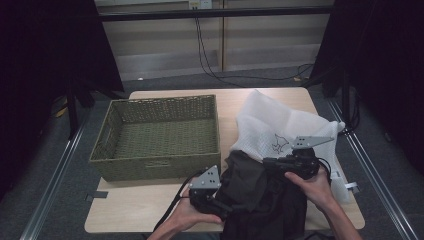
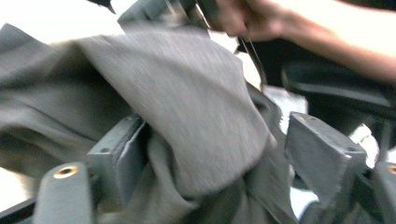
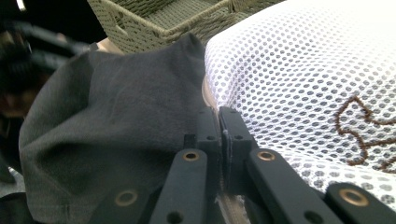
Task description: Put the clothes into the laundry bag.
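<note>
The dark grey garment (image 1: 252, 192) lies bunched at the tabletop's (image 1: 145, 202) near edge, partly over a white mesh laundry bag (image 1: 280, 125). The right gripper (image 3: 218, 122) has its jaws clenched on the garment's edge; the left gripper's (image 2: 210, 154) jaws stand released, with cloth loose between them.

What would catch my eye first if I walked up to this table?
Probably the dark grey garment bunched at the table's near edge, worked between two hand-held grippers: the right gripper is shut on its fabric, while the left gripper stands open around a fold. Behind it lie a white mesh laundry bag and, to the left, an empty green woven basket.
</note>
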`<state>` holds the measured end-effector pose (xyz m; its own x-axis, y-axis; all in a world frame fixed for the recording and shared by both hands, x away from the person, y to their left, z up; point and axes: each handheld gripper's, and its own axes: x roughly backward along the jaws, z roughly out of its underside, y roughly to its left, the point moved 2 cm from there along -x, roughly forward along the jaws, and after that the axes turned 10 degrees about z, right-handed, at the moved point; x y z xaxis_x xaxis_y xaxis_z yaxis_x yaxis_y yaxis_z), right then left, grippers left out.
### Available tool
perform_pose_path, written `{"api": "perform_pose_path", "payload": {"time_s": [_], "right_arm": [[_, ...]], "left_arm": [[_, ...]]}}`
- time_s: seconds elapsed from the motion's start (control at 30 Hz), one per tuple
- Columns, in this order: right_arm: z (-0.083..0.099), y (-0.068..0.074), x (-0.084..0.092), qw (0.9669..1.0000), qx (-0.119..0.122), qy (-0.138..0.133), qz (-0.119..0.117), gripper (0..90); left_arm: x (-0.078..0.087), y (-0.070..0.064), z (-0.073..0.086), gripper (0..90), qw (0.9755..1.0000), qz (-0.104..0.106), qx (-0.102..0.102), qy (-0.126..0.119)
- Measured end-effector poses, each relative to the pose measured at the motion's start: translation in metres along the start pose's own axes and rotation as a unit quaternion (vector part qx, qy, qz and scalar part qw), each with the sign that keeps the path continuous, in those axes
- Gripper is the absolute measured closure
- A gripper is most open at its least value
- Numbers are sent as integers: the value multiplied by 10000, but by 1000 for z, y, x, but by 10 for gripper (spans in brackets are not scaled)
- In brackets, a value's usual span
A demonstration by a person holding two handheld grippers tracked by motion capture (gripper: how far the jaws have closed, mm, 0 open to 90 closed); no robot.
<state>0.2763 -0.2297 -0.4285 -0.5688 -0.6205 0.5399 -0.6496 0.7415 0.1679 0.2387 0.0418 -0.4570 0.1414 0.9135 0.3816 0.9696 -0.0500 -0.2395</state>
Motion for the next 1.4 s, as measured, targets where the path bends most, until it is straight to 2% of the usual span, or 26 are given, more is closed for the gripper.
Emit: {"api": "perform_pose_path", "payload": {"time_s": [0.03,0.13,0.2,0.27,0.33,0.37,0.47,0.5,0.53,0.57,0.6,0.63,0.7,0.73,0.8,0.83,0.87,0.9,0.93,1.0,1.07,1.13,1.17,1.3,1.4], "right_arm": [[0,0,0,10000,-27,-16,8,885],[0,-1,0,10000,-30,-36,15,885],[0,-2,-1,10000,-40,-29,6,885],[-1,-2,0,10000,-43,-37,17,885],[-1,-3,-1,10000,-40,-35,14,885],[-1,-3,-1,10000,-43,-34,2,885],[0,-4,-2,10000,-67,-35,-6,885],[0,-4,-2,10000,-71,-36,-2,885],[0,-4,-2,10000,-70,-30,-2,885],[0,-4,-3,10000,-62,-24,0,885],[0,-5,-3,10000,-66,-12,-6,885],[-1,-5,-4,10000,-70,-5,-6,885],[-1,-5,-4,10000,-67,-9,-2,885],[-1,-4,-4,10000,-77,-1,1,885],[-2,-4,-5,10000,-48,-11,4,885],[-3,-3,-4,10000,-65,1,-4,885],[-4,-2,-4,10000,-37,1,1,885],[-5,-2,-4,10000,-22,-15,4,885],[-8,-1,-2,10000,-4,-41,0,885],[-14,1,1,9999,36,-109,22,885],[-20,2,3,9999,78,-131,36,885],[-27,3,5,9998,120,-180,40,885],[-29,4,6,9997,157,-191,42,885],[-47,11,12,9990,279,-338,9,885],[-61,17,22,9979,383,-524,-17,884]], "left_arm": [[-5,-2,5,184,10000,22,-44,53],[-22,-6,19,87,9989,106,-124,431],[-29,-6,23,70,9980,36,-234,578],[-34,-3,27,43,9979,145,-86,624],[-39,-2,31,21,9961,205,-174,844],[-43,-1,36,20,9942,174,-157,1047],[-47,0,44,10,9910,177,-242,1305],[-47,0,44,10,9906,179,-234,1335],[-48,0,44,11,9884,112,-256,1495],[-48,0,46,16,9822,-2,-421,1828],[-49,1,47,33,9829,-158,-565,1746],[-48,0,47,113,9823,-284,-571,1762],[-46,2,47,168,9828,-404,-577,1705],[-44,3,46,254,9841,-533,-518,1611],[-43,6,45,383,9847,-685,-518,1518],[-42,6,44,481,9823,-856,-580,1562],[-42,8,43,562,9821,-873,-594,1563],[-43,10,41,594,9811,-976,-596,1559],[-43,11,39,641,9818,-1000,-583,1508],[-42,18,32,679,9872,-958,-372,1216],[-40,21,24,688,9917,-879,-212,912],[-38,21,14,692,9919,-951,-264,796],[-36,22,7,693,9932,-908,-271,676],[-33,26,-20,699,9953,-909,-285,194],[-28,26,-41,702,9957,-869,-303,-136]]}}
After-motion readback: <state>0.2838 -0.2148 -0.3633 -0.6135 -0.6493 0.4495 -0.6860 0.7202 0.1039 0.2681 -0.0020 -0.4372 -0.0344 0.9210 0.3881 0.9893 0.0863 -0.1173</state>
